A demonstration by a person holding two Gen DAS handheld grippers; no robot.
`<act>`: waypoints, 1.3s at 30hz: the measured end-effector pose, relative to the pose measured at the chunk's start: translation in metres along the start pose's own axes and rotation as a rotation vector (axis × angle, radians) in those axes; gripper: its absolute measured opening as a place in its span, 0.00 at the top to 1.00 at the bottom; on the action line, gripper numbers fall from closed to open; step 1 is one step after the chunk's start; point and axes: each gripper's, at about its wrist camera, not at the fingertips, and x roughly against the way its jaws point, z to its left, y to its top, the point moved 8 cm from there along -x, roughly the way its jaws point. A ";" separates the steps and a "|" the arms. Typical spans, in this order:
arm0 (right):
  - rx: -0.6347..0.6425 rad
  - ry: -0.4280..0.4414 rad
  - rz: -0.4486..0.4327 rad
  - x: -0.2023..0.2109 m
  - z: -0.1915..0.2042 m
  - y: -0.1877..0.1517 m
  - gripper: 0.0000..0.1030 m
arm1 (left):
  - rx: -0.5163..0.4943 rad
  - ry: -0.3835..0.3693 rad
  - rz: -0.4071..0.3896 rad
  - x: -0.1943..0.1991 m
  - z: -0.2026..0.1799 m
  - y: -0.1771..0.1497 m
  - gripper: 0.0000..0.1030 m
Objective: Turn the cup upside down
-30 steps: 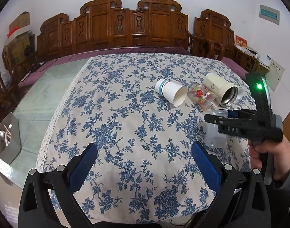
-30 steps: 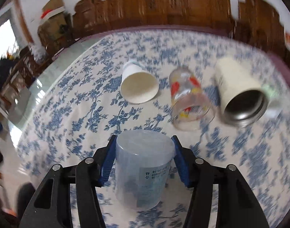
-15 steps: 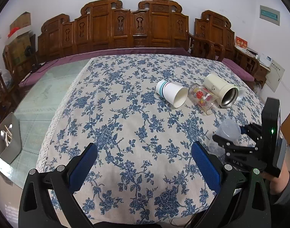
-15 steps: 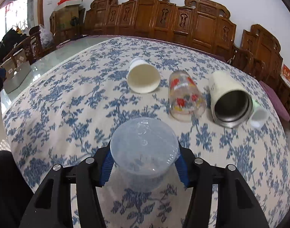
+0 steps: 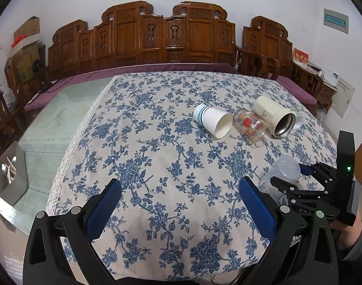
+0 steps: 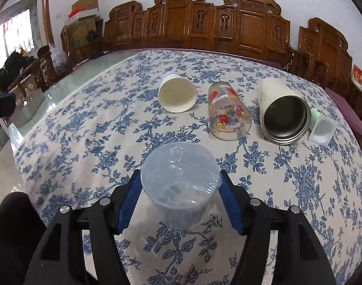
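Note:
A clear bluish plastic cup (image 6: 181, 182) stands upside down, base up, on the floral tablecloth (image 6: 86, 128). My right gripper (image 6: 181, 199) is shut on the cup, blue pads on both sides. It also shows in the left wrist view, the cup (image 5: 281, 173) at the right with the right gripper (image 5: 297, 178) around it. My left gripper (image 5: 181, 201) is open and empty above the cloth near the front edge.
Behind the cup lie a white paper cup (image 6: 177, 95), a printed glass (image 6: 228, 114), a cream steel-lined mug (image 6: 284, 111) and a small white bottle (image 6: 322, 128), all on their sides. Carved wooden chairs (image 5: 171, 35) line the back. A grey holder (image 5: 11, 175) stands left.
The right gripper has turned the clear cup from tilted to base-up and lowered it to the cloth near the front right. The left gripper has not moved.

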 end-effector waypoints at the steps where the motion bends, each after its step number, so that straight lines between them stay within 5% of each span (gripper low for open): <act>1: -0.008 0.007 -0.005 0.004 0.000 0.000 0.35 | 0.000 0.000 -0.005 0.002 -0.003 0.000 0.08; 15: -0.118 0.004 -0.079 0.081 -0.026 -0.012 0.21 | 0.035 -0.009 -0.019 0.019 -0.043 -0.016 0.08; 22: -0.150 -0.018 -0.123 0.125 -0.030 -0.021 0.02 | 0.016 -0.014 -0.039 0.040 -0.069 -0.024 0.08; 30: -0.177 -0.060 -0.174 0.174 -0.035 -0.025 0.03 | 0.008 -0.013 -0.090 0.075 -0.087 -0.024 0.08; 39: -0.150 -0.084 -0.329 0.242 -0.025 -0.008 0.03 | -0.024 0.013 -0.213 0.130 -0.102 -0.011 0.08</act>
